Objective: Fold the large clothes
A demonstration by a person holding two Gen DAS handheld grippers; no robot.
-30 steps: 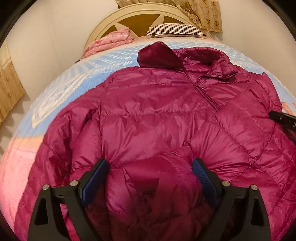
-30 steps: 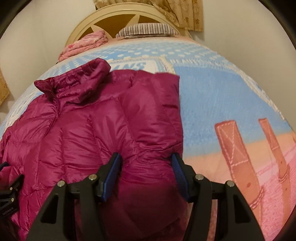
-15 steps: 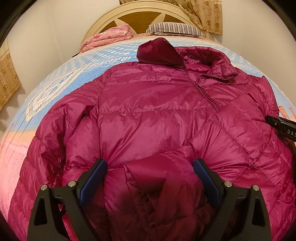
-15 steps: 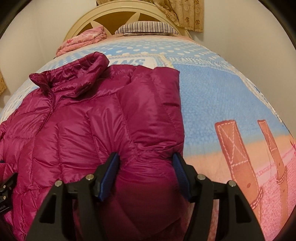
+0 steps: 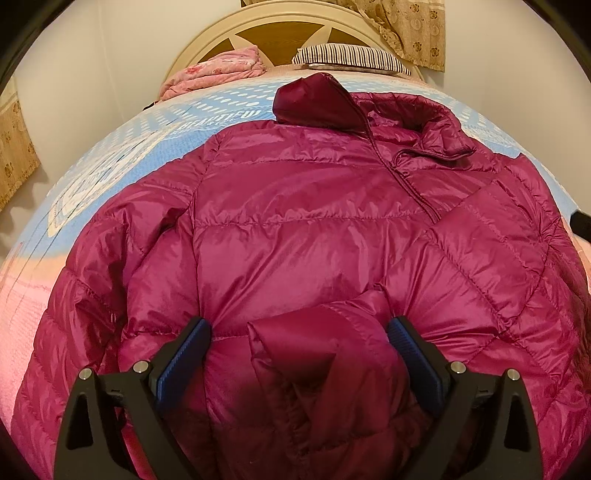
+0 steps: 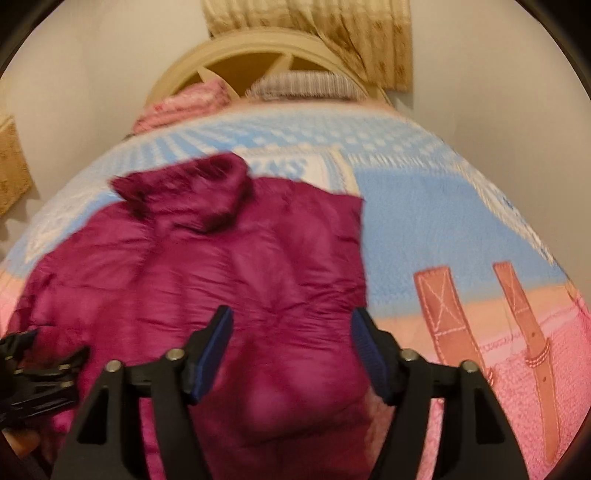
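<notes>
Since the earlier frames the right gripper (image 6: pixel 291 332) has drawn back and upward from the jacket (image 5: pixel 314 229): in the right wrist view more bedspread and headboard show, the picture is motion-blurred, and the blue pads stand wider apart. Its jaws are opening; the folded right side of the jacket lies between the pads (image 6: pixel 216 347), but they do not press on it. The left wrist view is nearly unchanged.

The left gripper (image 5: pixel 299 343) is released, its jaws wide. A folded sleeve cuff (image 5: pixel 317 332) lies between the blue pads; whether the right-hand pad touches the fabric cannot be told.

The jacket, a magenta quilted garment, lies front-up on the bedspread (image 6: pixel 424 221), collar (image 5: pixel 417 118) toward the headboard (image 5: pixel 295 22). Its right edge in the right wrist view is a straight folded line. Beyond that edge the bedspread is bare, with two printed strap motifs (image 6: pixel 443 314) well clear of the garment. On the opposite side the other sleeve (image 5: pixel 96 280) extends outward, with a strip of bedspread between it and the bed edge.

Past the collar, a bare band of blue bedspread runs to a folded pink blanket (image 5: pixel 218 72) and a striped pillow (image 5: pixel 351 59) against the headboard. A curtain (image 5: pixel 410 29) hangs behind.
</notes>
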